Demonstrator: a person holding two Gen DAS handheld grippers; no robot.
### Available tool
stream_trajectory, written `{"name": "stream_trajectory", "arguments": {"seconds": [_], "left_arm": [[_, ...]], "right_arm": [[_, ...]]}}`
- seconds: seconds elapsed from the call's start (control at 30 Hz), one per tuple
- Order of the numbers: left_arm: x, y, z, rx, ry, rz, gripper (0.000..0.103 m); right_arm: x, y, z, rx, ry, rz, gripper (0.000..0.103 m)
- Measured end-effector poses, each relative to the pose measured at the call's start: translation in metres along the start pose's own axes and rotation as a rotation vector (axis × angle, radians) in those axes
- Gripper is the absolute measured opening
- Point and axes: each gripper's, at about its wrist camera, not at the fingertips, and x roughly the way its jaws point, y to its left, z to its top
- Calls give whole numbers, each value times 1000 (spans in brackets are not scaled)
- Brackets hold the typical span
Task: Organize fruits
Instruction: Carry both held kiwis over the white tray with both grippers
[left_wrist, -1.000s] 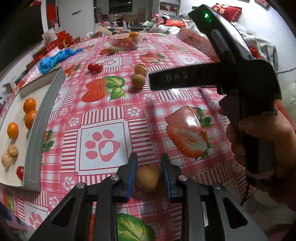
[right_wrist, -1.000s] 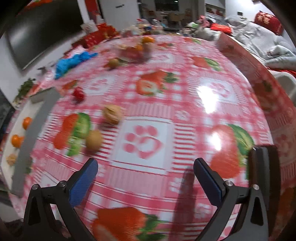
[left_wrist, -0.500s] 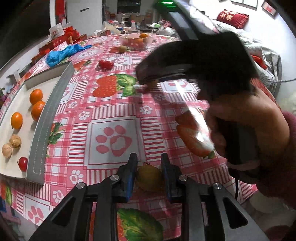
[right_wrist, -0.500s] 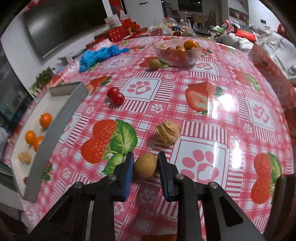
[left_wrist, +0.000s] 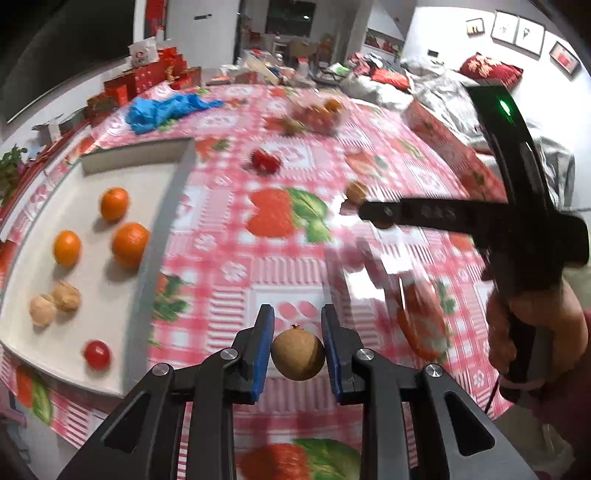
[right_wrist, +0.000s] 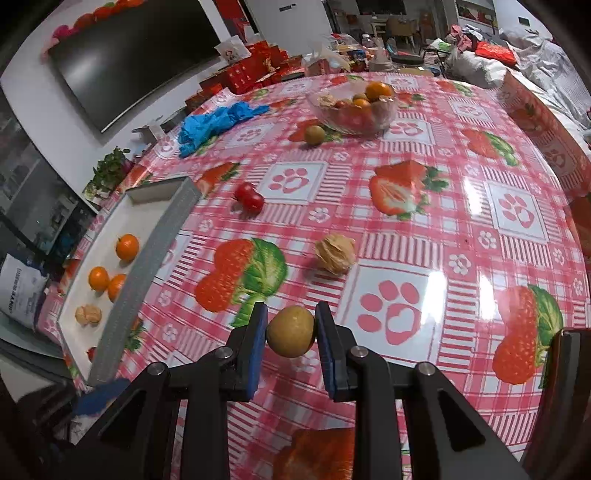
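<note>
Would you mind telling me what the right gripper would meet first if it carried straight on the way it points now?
Probably the tablecloth. The right gripper, shut on a brown fruit, points down at bare cloth. The papery husk fruit sits just right of that line and might be clipped; depth is unclear.

Both hand-held grippers (left_wrist: 298, 350) (right_wrist: 290, 332) clamped, down-tilted

Table (right_wrist: 461, 192) cloth: red-and-white check with strawberry prints and pink paw prints in white squares. Tray (left_wrist: 122, 295) off-white inside, grey rim, holding three orange fruits (left_wrist: 130, 243), two tan husked ones (left_wrist: 55, 302) and a red tomato (left_wrist: 96, 354). Both grippers black with blue pads, left gripper (left_wrist: 297, 349) on a tan-brown fruit (left_wrist: 297, 355), right gripper (right_wrist: 290, 332) on a yellow-green fruit (right_wrist: 291, 331); blue cloth (right_wrist: 214, 122) and red boxes (right_wrist: 255, 74) at the far edge.
</note>
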Motion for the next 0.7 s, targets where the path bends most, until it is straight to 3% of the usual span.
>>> {"name": "stream_trajectory", "arguments": {"seconds": [0.3, 0.4, 0.47, 0.7], "left_arm": [[-21, 62, 31, -100, -86, 110, 28], [-23, 85, 39, -121, -110, 183, 28], [-21, 103, 44, -139, -112, 242, 28], [-10, 149, 50, -185, -95, 324, 28]], "right_arm": [[-1, 52, 29, -78, 0, 65, 29], [5, 75, 42, -110, 14, 93, 29], [11, 91, 49, -137, 24, 103, 29], [33, 151, 75, -230, 61, 141, 29]]}}
